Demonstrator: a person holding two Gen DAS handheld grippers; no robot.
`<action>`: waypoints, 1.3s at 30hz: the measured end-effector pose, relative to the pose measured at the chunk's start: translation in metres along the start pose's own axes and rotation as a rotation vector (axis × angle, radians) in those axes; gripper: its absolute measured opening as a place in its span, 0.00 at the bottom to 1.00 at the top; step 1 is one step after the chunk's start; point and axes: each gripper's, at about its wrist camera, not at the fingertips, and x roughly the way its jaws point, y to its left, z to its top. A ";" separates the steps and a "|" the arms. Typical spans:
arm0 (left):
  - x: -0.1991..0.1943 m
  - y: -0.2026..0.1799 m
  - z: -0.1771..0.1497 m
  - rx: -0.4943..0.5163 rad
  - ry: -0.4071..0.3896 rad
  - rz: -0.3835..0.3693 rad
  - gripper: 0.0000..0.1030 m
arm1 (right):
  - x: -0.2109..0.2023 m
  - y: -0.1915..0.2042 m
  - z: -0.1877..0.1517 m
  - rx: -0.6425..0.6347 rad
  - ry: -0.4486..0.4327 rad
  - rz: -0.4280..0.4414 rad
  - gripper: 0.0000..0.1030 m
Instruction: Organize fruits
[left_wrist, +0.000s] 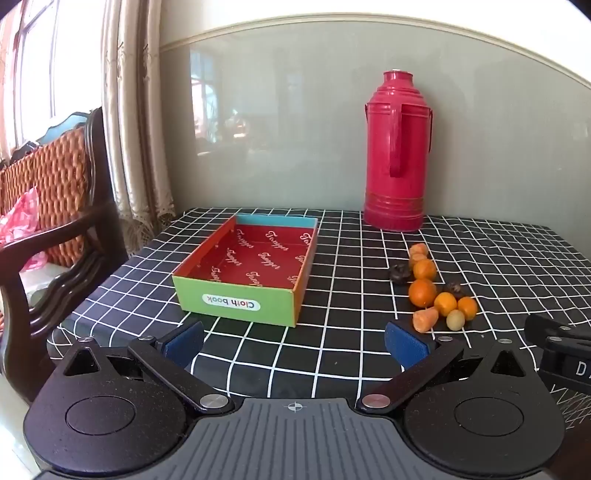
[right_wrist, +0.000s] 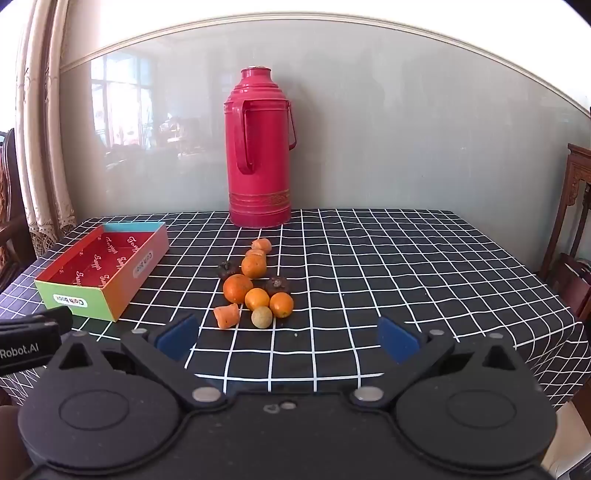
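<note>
A cluster of small fruits lies on the black checked tablecloth (left_wrist: 332, 354): several oranges (left_wrist: 422, 292) (right_wrist: 238, 288), a pale green round fruit (left_wrist: 455, 319) (right_wrist: 262, 316), orange cut pieces (left_wrist: 425, 319) (right_wrist: 226, 315) and two dark wrinkled fruits (left_wrist: 399, 274) (right_wrist: 277, 285). An empty cardboard box (left_wrist: 246, 266) (right_wrist: 101, 269) with a red printed inside stands left of them. My left gripper (left_wrist: 295, 341) hovers open in front of the box, with nothing between its blue pads. Near the fruits, my right gripper (right_wrist: 288, 338) is open too and holds nothing.
A tall red thermos flask (left_wrist: 397, 155) (right_wrist: 258, 147) stands at the back by the grey-green wall. A dark wooden chair (left_wrist: 62, 221) sits left of the table, by curtains. Carved wooden furniture (right_wrist: 576, 206) is at the right. The other gripper's body shows at each view's edge.
</note>
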 end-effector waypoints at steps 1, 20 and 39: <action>0.000 0.000 0.000 0.003 -0.001 0.006 1.00 | 0.000 0.000 0.000 0.002 -0.001 0.002 0.95; 0.002 0.001 -0.002 -0.002 0.007 0.002 1.00 | 0.002 0.001 -0.002 -0.012 0.000 0.003 0.94; 0.003 0.001 -0.004 0.000 0.010 0.001 1.00 | 0.003 0.003 -0.002 -0.018 0.009 0.007 0.94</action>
